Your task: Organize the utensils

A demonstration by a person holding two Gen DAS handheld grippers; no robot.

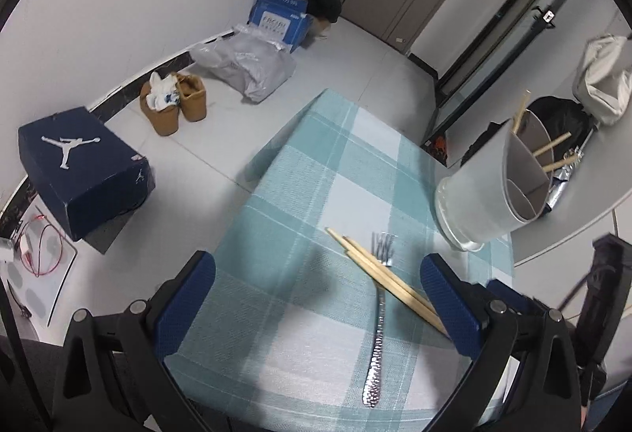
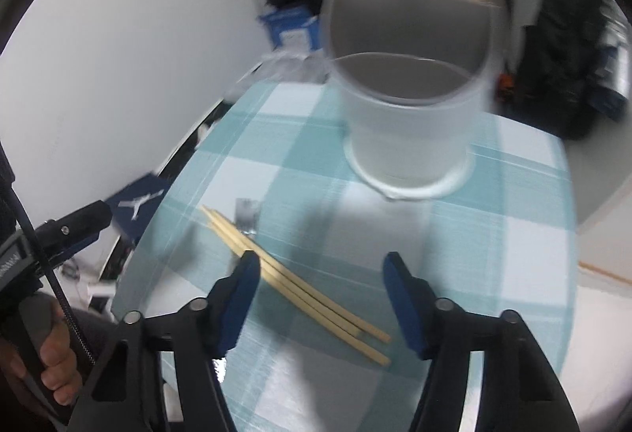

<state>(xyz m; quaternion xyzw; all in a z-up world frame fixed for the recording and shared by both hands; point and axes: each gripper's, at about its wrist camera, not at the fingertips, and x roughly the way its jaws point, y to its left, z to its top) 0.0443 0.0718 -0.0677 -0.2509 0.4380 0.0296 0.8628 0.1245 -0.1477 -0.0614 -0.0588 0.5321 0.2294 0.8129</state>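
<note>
Chopsticks and fork between two open grippers

Chopsticks (image 2: 300, 285) lie between my right gripper (image 2: 320, 297), jaws parted, pads off them. Only my left gripper (image 1: 316, 293), wide and empty, sees the fork (image 1: 377, 317) whole, under them on the checked cloth (image 1: 300, 171). Holder (image 2: 410, 116) stands beyond.

Both grippers tilt steeply downward. The left gripper (image 1: 318, 283) has its blue-padded jaws spread wide, nothing pressed between them. The right gripper (image 2: 322, 299) stands partly open — pads clear of contact. A hand (image 2: 47, 365) grips a handle at lower left.
</note>
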